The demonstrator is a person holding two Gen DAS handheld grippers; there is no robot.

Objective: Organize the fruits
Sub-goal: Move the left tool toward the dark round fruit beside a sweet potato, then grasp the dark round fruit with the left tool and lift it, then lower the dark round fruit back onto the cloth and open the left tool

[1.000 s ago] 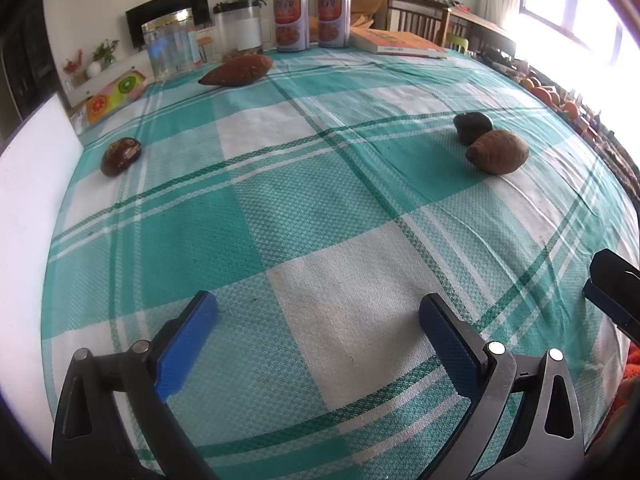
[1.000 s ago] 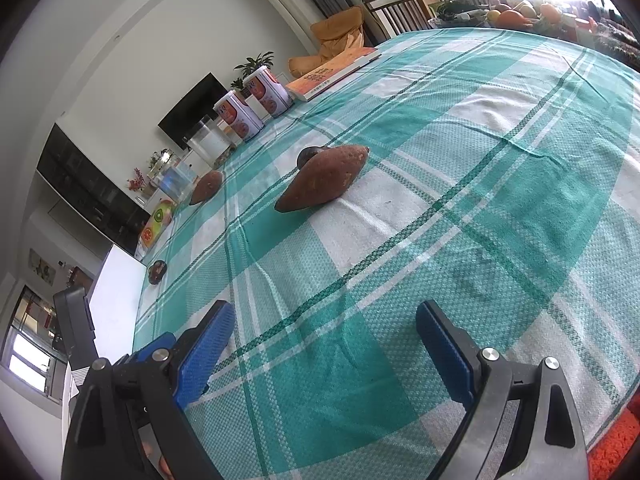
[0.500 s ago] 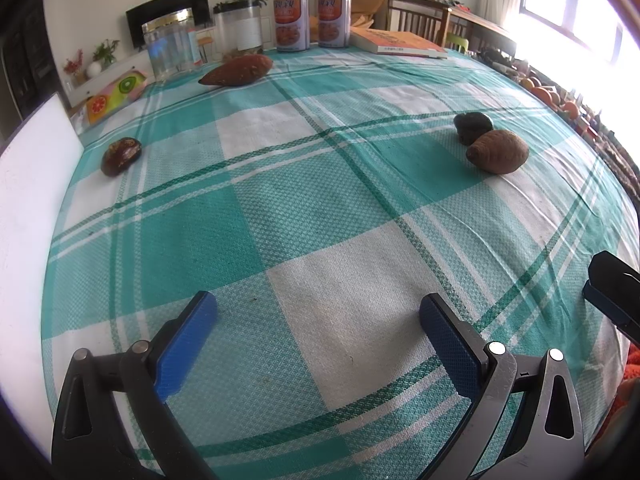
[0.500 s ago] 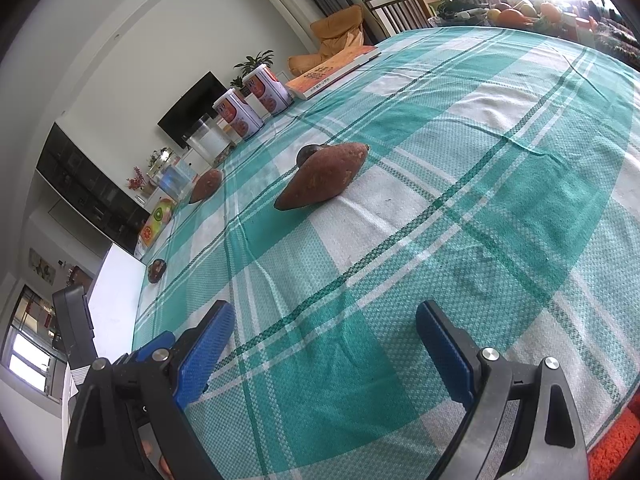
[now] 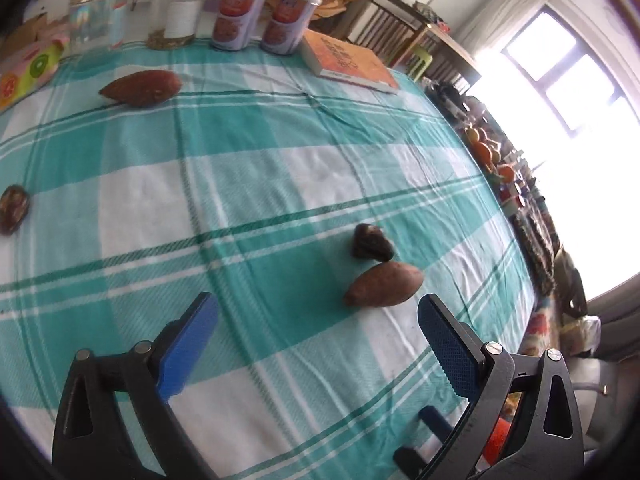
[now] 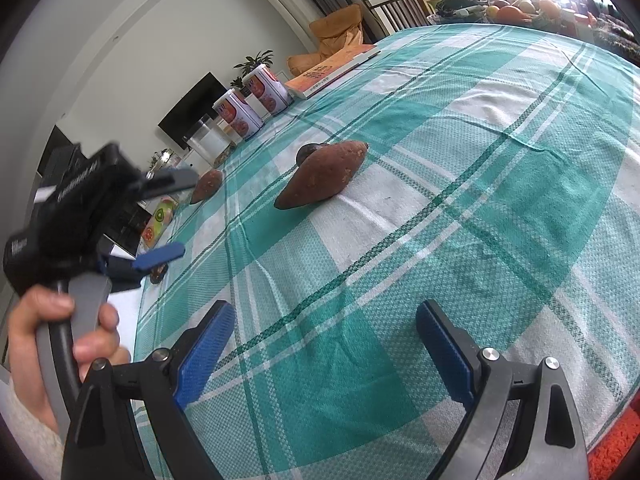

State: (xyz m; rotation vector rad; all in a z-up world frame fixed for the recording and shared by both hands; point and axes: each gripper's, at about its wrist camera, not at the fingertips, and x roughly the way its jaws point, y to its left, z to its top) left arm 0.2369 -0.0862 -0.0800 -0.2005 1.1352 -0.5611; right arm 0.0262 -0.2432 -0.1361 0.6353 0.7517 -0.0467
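With both claws wide apart and empty, I'm on the approach step: left gripper (image 5: 316,328) has the sweet potato (image 5: 383,284) just ahead, slightly right. Next I drop and straddle it; right gripper (image 6: 324,340) hovers over bare cloth.

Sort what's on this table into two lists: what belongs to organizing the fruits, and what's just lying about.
For the job:
- near sweet potato
- far sweet potato
- dark fruit beside the near one
- dark fruit at the left edge

Lying about:
- two cans
- orange book
- glass jars
- fruit-print box
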